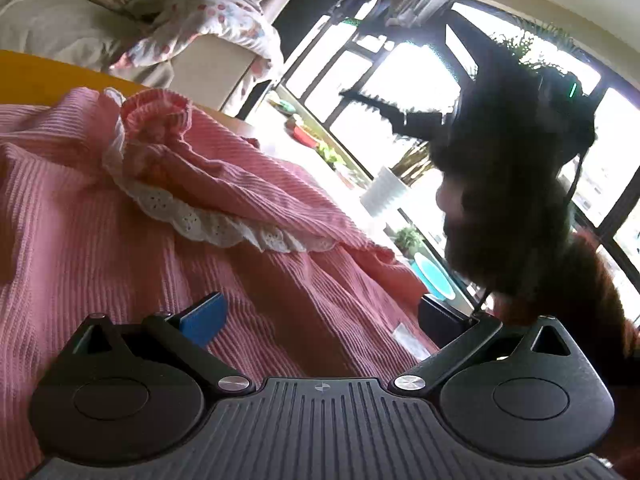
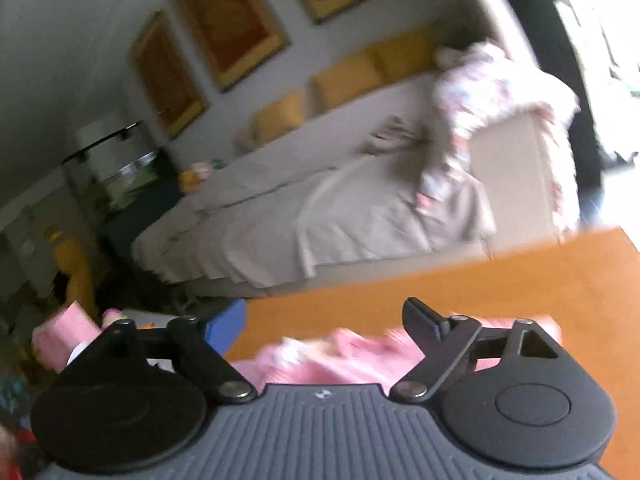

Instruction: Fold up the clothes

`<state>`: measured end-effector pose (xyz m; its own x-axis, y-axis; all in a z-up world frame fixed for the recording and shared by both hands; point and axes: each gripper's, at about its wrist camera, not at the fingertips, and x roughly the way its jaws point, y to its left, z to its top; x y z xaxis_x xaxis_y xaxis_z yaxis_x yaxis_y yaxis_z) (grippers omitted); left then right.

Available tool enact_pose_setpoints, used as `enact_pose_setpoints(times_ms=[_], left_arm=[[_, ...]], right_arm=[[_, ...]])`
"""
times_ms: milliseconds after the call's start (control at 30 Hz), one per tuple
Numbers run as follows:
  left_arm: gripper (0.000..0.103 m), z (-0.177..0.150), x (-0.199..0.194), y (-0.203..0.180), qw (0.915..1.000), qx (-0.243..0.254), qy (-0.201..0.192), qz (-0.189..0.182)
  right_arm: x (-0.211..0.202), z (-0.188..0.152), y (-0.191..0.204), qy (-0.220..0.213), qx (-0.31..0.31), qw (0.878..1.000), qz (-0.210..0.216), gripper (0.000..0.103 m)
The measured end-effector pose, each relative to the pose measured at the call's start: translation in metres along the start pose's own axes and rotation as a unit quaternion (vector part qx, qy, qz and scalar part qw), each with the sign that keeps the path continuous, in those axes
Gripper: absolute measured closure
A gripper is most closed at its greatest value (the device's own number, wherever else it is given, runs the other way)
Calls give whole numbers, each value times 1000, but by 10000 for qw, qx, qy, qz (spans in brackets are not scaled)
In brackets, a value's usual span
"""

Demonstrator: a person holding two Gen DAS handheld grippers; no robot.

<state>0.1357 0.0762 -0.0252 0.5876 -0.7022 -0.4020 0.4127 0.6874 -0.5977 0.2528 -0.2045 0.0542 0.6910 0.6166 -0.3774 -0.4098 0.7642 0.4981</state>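
A: Item: pink ribbed garment (image 1: 120, 240), lace-trimmed collar (image 1: 208, 224), spread on orange desk (image 2: 520, 280). Status?

B: Left gripper (image 1: 320, 312) jaws wide, over the cloth, nothing held. Right gripper (image 2: 332, 324) also wide, empty, above garment edge; view blurred.

A: Risks?

B: Collar area bunched; a fold now prob. traps the lump. One-layer pinch could drag the whole piece.

A: Surroundings?

B: Sofa (image 2: 320, 208) w/ floral garment (image 2: 480, 92) beyond the desk; windows, plants. Nothing blocking on desk.
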Motion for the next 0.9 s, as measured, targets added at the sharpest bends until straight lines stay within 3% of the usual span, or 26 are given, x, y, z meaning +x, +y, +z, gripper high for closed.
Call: enact_pose_setpoints(times_ms=[133,233,400,500,533,600,700,767,833,867,900], left_arm=[[0,1,0,0,10000,12,70,-29],[0,3,3,-4,9998,108,184,64],[0,4,9,-19,9968,544,442,391],[2,14,3,-18,9977,332,331,500],[5,22,-2,-17,9978,274,115,584],[26,40,-11,-13,9946,222,-308,971],[35,68,-11,0,9795,131,-655,1902],[35,79,0,15,9714,-27,-627,2288],[39,82,17,20,9719,50,-455,2311],[49,83,26,21,9722,124,-362,2311],[67,85,33,20,9727,235,-310,2289]], right_arm=[[-4,-38,-53,137,685,9959,-574,3],[-6,-56,-69,62,716,9953,-653,0],[-6,-55,-70,80,713,9956,-609,0],[-8,-55,-71,59,761,9955,-562,0],[-8,-54,-71,40,797,9954,-539,0],[-8,-54,-70,23,797,9953,-543,0],[-7,-53,-67,10,725,9957,-572,0],[-7,-53,-64,4,652,9961,-594,0],[-7,-53,-64,11,629,9962,-597,0],[-7,-53,-65,12,643,9962,-591,0],[-7,-53,-66,6,668,9961,-577,0]])
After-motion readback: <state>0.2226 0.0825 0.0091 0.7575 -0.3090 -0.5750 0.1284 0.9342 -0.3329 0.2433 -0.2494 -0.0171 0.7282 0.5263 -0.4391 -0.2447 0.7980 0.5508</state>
